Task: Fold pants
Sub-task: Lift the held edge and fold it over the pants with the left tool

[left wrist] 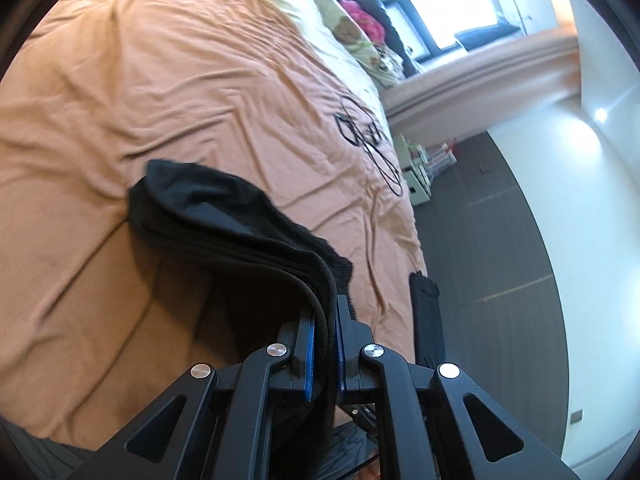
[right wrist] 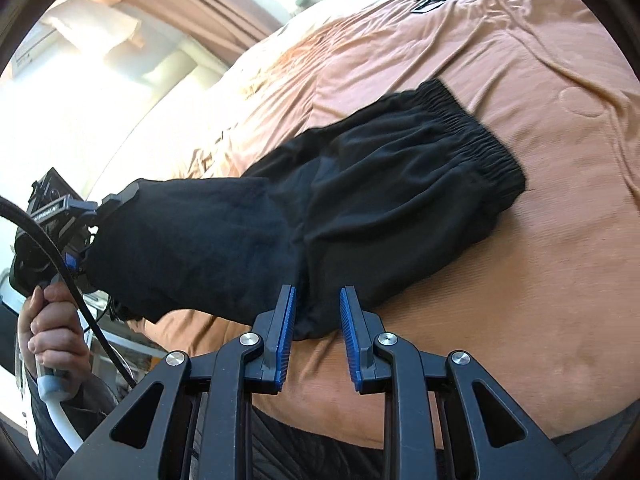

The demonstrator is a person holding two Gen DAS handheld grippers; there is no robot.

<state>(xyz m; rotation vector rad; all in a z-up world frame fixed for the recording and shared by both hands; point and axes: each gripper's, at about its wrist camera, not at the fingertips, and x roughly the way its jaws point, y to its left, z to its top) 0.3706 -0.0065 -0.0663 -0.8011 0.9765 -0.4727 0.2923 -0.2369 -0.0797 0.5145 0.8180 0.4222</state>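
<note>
Left gripper [left wrist: 326,334] clenched the black pants [right wrist: 360,192] hem, right gripper [right wrist: 318,320] grasped a fold, waistband [right wrist: 476,132] lying toward one o'clock on the bed [right wrist: 520,280].

Home bedroom. Large bed [left wrist: 120,120] with a wrinkled orange cover fills most of both views. Soft toys [left wrist: 344,28] and a pile of clothes [left wrist: 370,26] sit at the bed's far end by a bright window [left wrist: 452,4] with a deep sill. Dark wood-look floor [left wrist: 480,220] beside the bed, plain white walls, a small pale storage unit [left wrist: 418,168] with books or boxes near the window. Black cables [left wrist: 368,140] lie loose on the cover.
</note>
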